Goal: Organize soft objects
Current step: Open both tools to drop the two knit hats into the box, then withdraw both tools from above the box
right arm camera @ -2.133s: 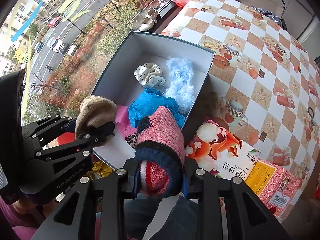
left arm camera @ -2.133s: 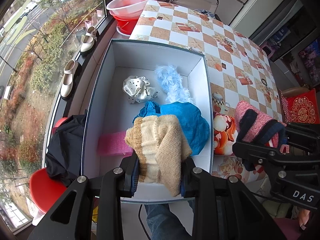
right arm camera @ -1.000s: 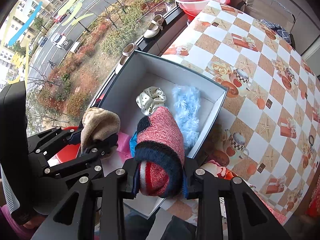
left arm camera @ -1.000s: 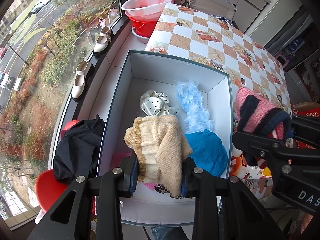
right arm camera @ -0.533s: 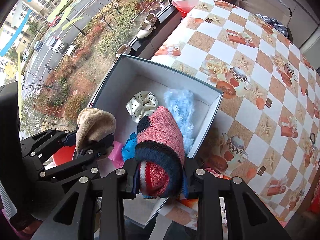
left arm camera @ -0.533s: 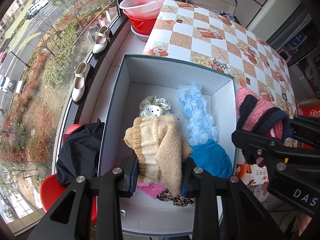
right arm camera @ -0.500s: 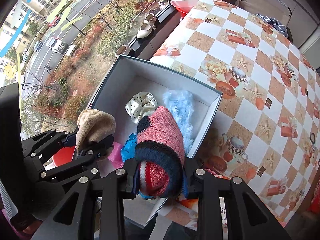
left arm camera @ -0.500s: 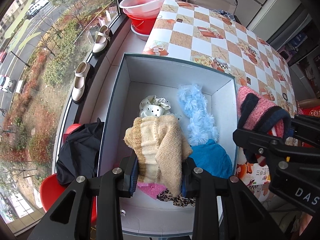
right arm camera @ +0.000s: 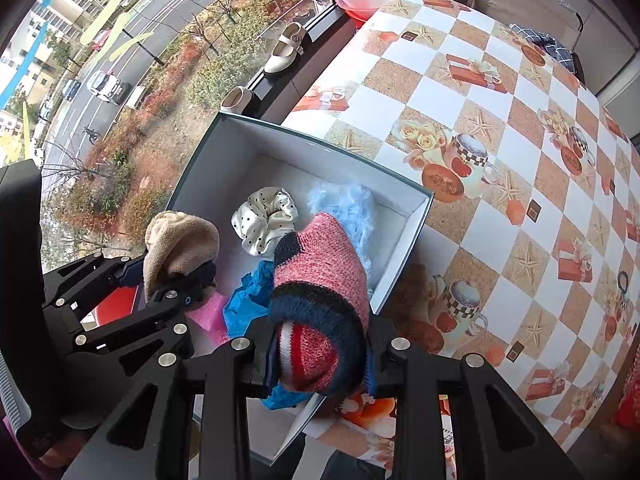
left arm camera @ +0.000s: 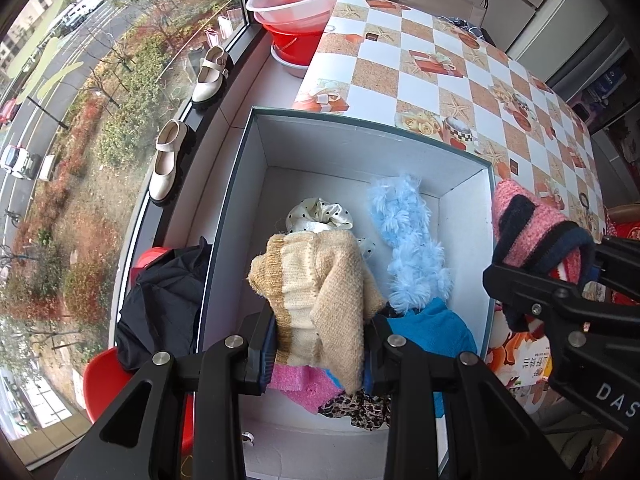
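The left gripper (left arm camera: 318, 344) is clamped on a beige knitted piece (left arm camera: 316, 292), held over the near half of an open white box (left arm camera: 248, 168), and the right gripper (right arm camera: 318, 356) is clamped on a pink knit with navy bands (right arm camera: 320, 280) above the box's near right wall. Beneath them, in the near end of the box, lie a bright pink piece (left arm camera: 298, 382), a leopard-print scrap (left arm camera: 356, 406) and a blue cloth (left arm camera: 432, 328); farther in are a fluffy light-blue piece (left arm camera: 408, 240) and a cream dotted scrunchie (left arm camera: 320, 212). The box sits at the near left corner of a table with a checked, picture-printed cloth (right arm camera: 520, 160). At the box's left a dark garment (left arm camera: 164, 300) lies over what may be a red chair (left arm camera: 108, 380). Beyond, a pair of cream shoes (left arm camera: 168, 160) stands on the window sill, and stacked basins (left arm camera: 302, 0) rest by the table's far left corner. Since two seconds ago both held pieces have come from beyond the box's near edge to over its inside, lower down, with both grips unchanged.
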Motion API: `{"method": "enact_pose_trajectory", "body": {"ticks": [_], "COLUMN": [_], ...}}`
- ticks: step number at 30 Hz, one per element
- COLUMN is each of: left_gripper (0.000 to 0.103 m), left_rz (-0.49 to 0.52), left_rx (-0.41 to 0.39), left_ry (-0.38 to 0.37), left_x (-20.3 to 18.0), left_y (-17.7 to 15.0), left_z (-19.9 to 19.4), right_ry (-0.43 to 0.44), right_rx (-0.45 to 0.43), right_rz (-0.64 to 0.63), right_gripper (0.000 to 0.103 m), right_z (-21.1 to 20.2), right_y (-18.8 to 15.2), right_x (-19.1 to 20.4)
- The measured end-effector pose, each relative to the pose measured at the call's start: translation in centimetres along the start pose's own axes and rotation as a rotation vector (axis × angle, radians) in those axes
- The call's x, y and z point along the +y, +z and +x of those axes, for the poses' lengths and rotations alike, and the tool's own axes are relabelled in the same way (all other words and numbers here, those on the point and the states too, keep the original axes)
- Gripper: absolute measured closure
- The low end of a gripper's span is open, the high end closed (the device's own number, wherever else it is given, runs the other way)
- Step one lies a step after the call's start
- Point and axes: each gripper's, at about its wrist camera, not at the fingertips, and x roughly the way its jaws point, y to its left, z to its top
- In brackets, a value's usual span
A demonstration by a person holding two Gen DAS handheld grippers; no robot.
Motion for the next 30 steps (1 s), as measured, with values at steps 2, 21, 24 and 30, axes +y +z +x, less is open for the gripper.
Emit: {"method": "enact_pose_trajectory", "body": {"ticks": [2, 21, 24, 30], "left_gripper": [0.068, 0.023, 0.023, 0.023], "left_rz": [-0.005, 0.063, 0.016, 0.003], "left_rx": [0.005, 0.046, 0.02, -0.008], "left_ry": [-0.002, 0.119, 0.064, 0.019], "left_x": [0.1, -0.7, 0.1, 0.5], "left_y": [0.0, -0.5, -1.2, -2.6], "left_z": [0.2, 0.7, -0.1, -2.0], "right_ry": [0.002, -0.12, -0.095, -0.139], "right_rx": [0.001, -0.044, -0.05, -0.05], "right_rz": [-0.004, -0.023, 0.003, -0.006], "right_gripper": [0.072, 0.001, 0.001, 0.001], "right_z": [0.0, -2.2, -3.3, -4.6], "right_y": [0.1, 0.3, -0.2, -1.0], "right_x": [0.0, 0.6, 0.1, 0.7]}}
